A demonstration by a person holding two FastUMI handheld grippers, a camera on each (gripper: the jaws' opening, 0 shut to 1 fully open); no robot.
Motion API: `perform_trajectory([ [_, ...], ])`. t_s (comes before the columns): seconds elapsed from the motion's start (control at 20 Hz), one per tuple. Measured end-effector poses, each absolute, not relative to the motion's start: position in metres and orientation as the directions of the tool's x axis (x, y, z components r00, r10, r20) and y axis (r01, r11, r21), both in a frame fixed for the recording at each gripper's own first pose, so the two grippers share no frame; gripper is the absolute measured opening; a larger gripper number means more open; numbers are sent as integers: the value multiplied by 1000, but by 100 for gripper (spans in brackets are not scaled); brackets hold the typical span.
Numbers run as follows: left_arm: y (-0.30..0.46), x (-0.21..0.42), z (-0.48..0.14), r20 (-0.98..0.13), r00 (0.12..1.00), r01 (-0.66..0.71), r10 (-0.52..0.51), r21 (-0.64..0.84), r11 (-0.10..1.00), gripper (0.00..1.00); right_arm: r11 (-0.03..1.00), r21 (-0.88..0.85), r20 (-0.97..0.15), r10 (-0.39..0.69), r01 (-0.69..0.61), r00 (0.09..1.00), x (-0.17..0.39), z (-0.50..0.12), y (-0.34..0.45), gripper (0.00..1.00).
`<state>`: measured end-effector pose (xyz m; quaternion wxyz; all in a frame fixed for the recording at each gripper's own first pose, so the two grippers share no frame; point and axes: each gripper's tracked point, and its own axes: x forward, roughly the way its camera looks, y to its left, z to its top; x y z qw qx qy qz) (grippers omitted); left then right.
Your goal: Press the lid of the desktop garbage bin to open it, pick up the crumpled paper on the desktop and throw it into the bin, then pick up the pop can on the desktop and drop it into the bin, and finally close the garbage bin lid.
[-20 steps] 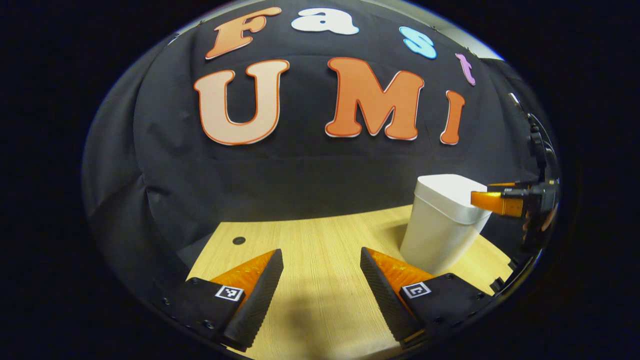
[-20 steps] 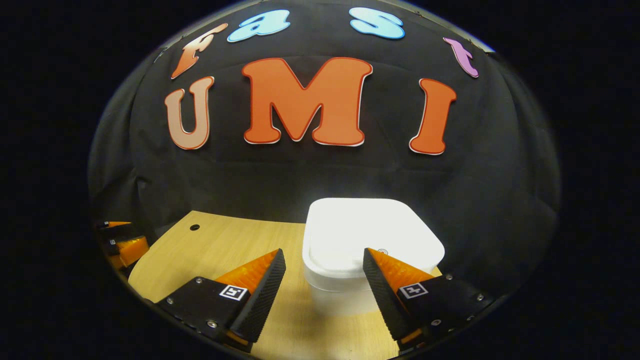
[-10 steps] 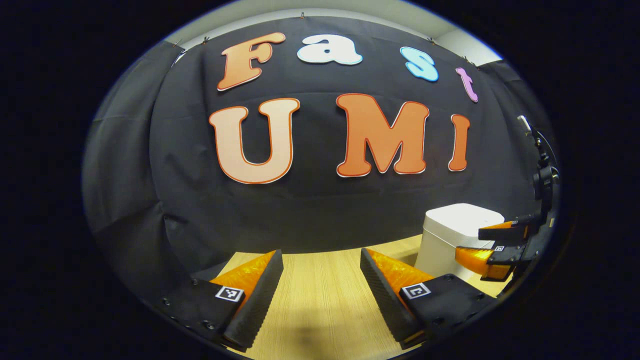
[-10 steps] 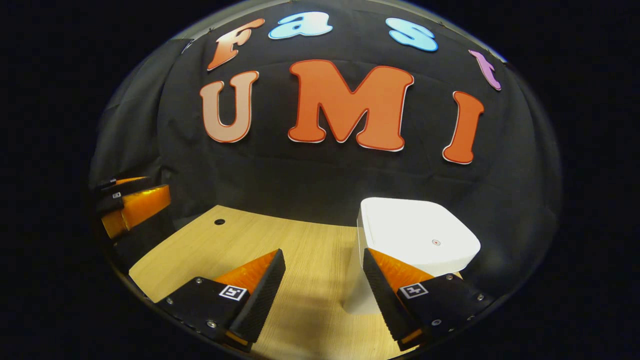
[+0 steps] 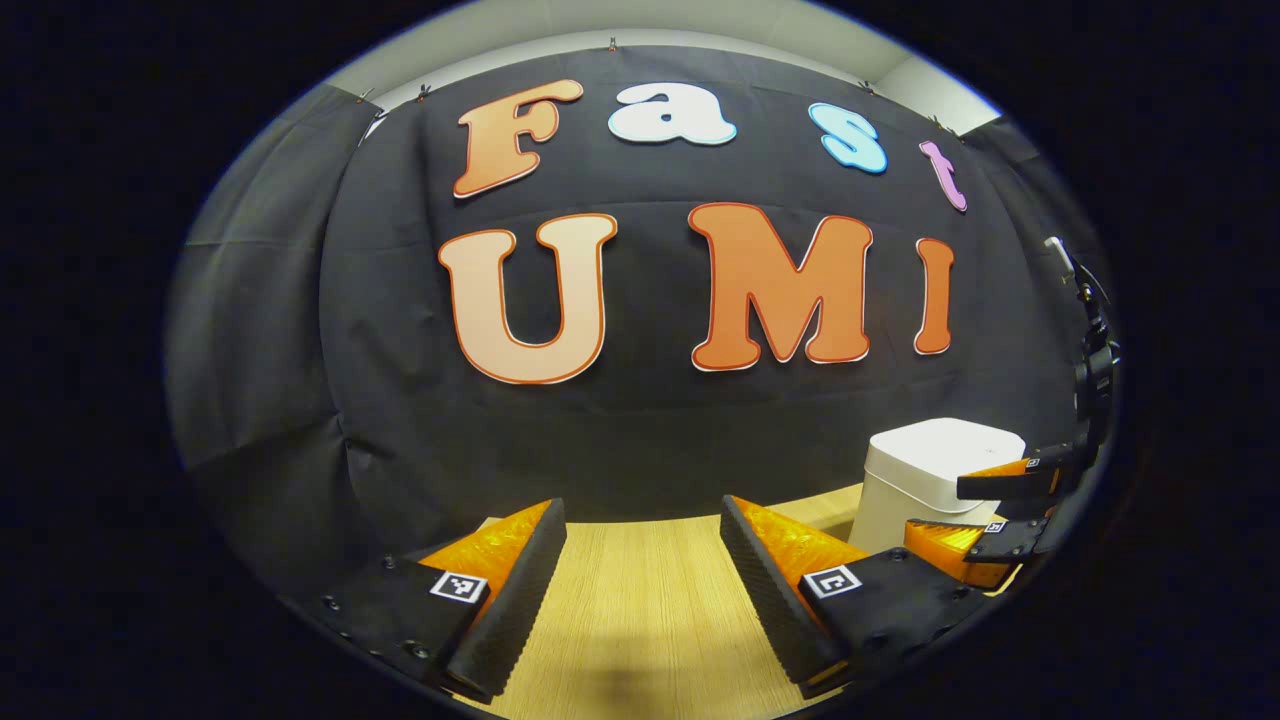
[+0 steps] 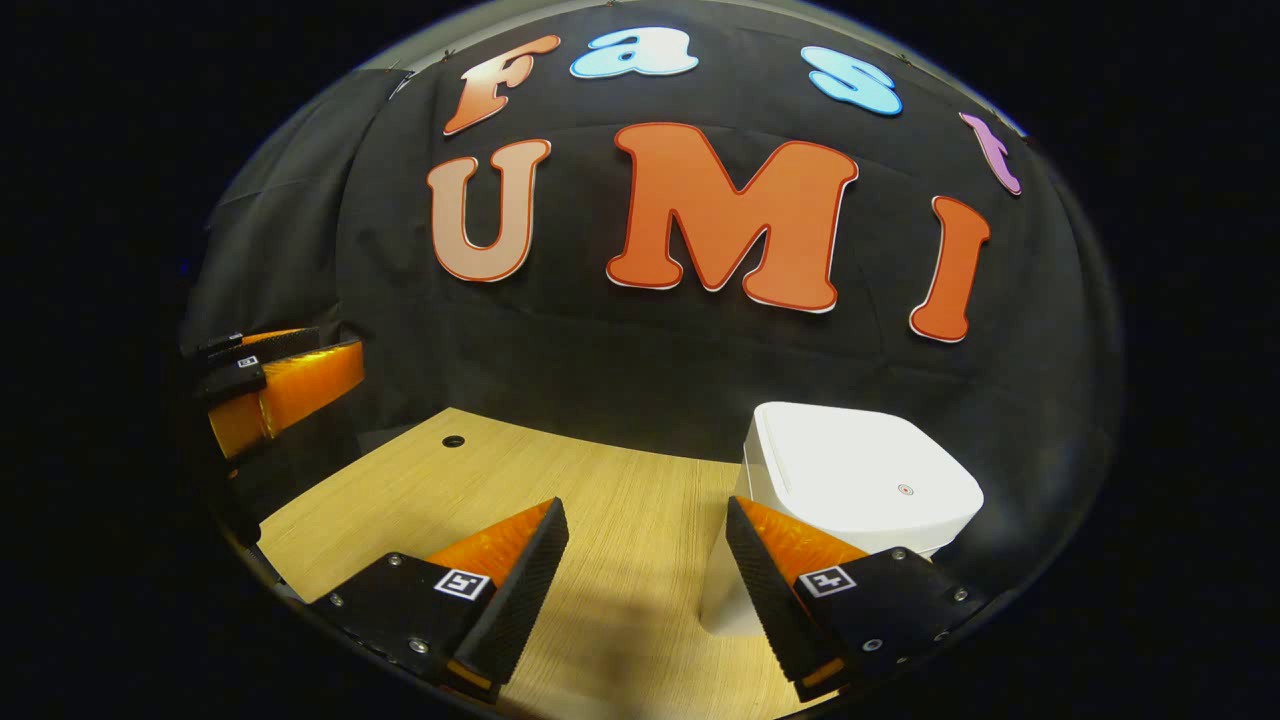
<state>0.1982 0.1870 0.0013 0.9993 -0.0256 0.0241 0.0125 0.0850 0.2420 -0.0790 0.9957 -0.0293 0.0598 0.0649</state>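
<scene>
Bin lid down, both grippers held back with nothing in them

Left gripper view: the left gripper (image 5: pixel 640 560) hung over the wooden desktop (image 5: pixel 640 610), jaws spread wide and nothing between them. It pointed at the black cloth wall rather than at any task object, which reads as a waiting pose. Off to its right stood the white garbage bin (image 5: pixel 925 470), lid (image 5: pixel 948 440) flat and shut. The right gripper (image 5: pixel 975 512) showed just in front of the bin at the view's edge, its two fingers apart, level with the bin's upper body but not clearly touching it.

Right gripper view: the right gripper (image 6: pixel 645 565) also had its jaws spread and empty. The bin (image 6: pixel 850 490) sat just beyond its right finger, lid (image 6: pixel 865 470) closed with a small mark on top, so the gripper looked backed off to the bin's side rather than poised above the lid. The left gripper (image 6: pixel 285 385) hovered well apart at the far left, above the desktop (image 6: pixel 560 490). No crumpled paper or pop can lay on the visible wood; with the lid down, the task was judged to be either at its very start or finished.
</scene>
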Motion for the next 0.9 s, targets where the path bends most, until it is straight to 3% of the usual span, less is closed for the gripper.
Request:
perform_trajectory([
  [0.45, 197, 196, 10, -5, 998, -66, 66, -12, 998, 95, 983, -66, -100, 162, -169, 982, 86, -72, 256, 96],
  [0.5, 198, 195, 12, 2, 997, -71, 71, -9, 997, 99, 983, -69, -100, 164, -172, 981, 86, -73, 257, 96],
  [0.65, 198, 194, 14, 13, 997, -79, 79, 3, 997, 95, 980, -72, -104, 175, -183, 979, 86, -74, 258, 96],
  [0.9, 200, 194, 16, 18, 996, -89, 89, 15, 996, 100, 975, -89, -84, 195, -202, 977, 91, -69, 263, 97],
])
